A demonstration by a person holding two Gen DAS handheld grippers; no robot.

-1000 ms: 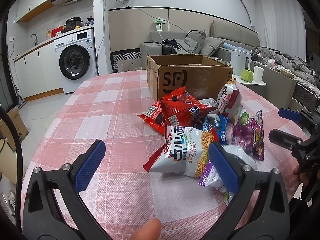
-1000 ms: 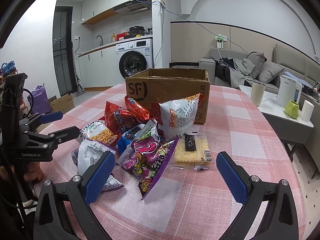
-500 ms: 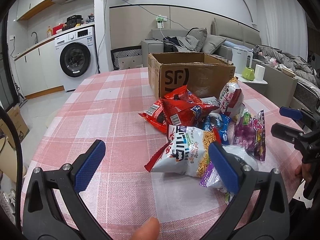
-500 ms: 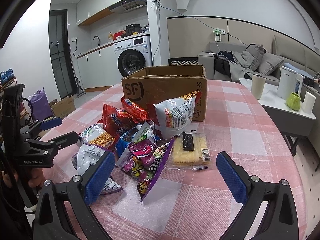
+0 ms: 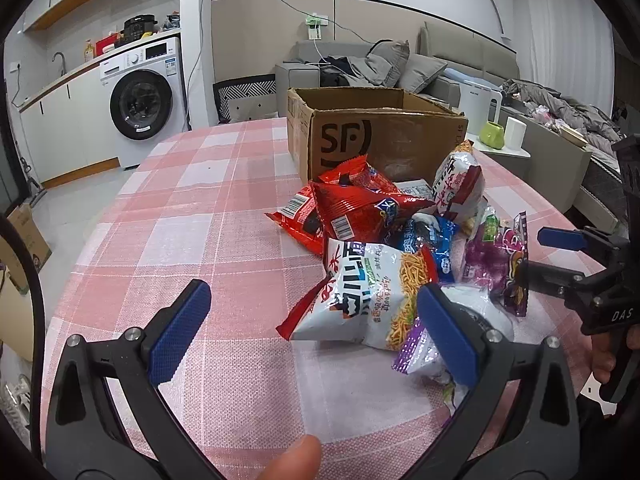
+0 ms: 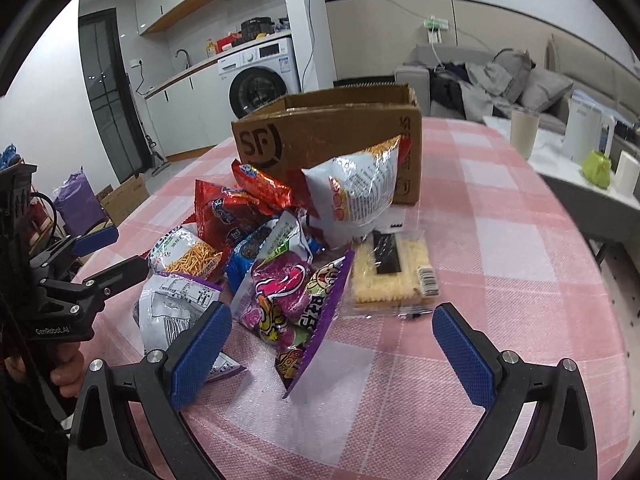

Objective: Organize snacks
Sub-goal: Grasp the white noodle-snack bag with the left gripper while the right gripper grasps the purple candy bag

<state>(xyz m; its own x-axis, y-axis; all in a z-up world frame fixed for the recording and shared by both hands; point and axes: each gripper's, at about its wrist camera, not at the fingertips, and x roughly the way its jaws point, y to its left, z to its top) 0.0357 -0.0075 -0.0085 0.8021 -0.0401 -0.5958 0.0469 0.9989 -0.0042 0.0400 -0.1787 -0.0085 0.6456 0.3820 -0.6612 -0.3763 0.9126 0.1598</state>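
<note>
A heap of snack bags lies on the pink checked table point(image 5: 192, 208) in front of an open cardboard box point(image 5: 372, 140) marked SF. In the left wrist view, red bags point(image 5: 352, 208), a white noodle-snack bag point(image 5: 368, 292) and a purple bag point(image 5: 496, 264) show. My left gripper point(image 5: 316, 336) is open, low before the white bag. In the right wrist view, my right gripper point(image 6: 332, 352) is open just short of the purple bag point(image 6: 296, 304). A clear cracker pack point(image 6: 388, 272) lies right of it, and a white bag point(image 6: 356, 196) leans on the box point(image 6: 332, 136).
The right gripper point(image 5: 560, 264) shows at the right edge of the left wrist view; the left gripper point(image 6: 92, 256) shows at the left of the right wrist view. A washing machine point(image 5: 148, 104), a sofa point(image 5: 360, 68) and a side table with a kettle point(image 6: 584, 132) stand beyond the table.
Both grippers have edged forward toward the snack heap, which looms a little larger. Both stay open and hold nothing.
</note>
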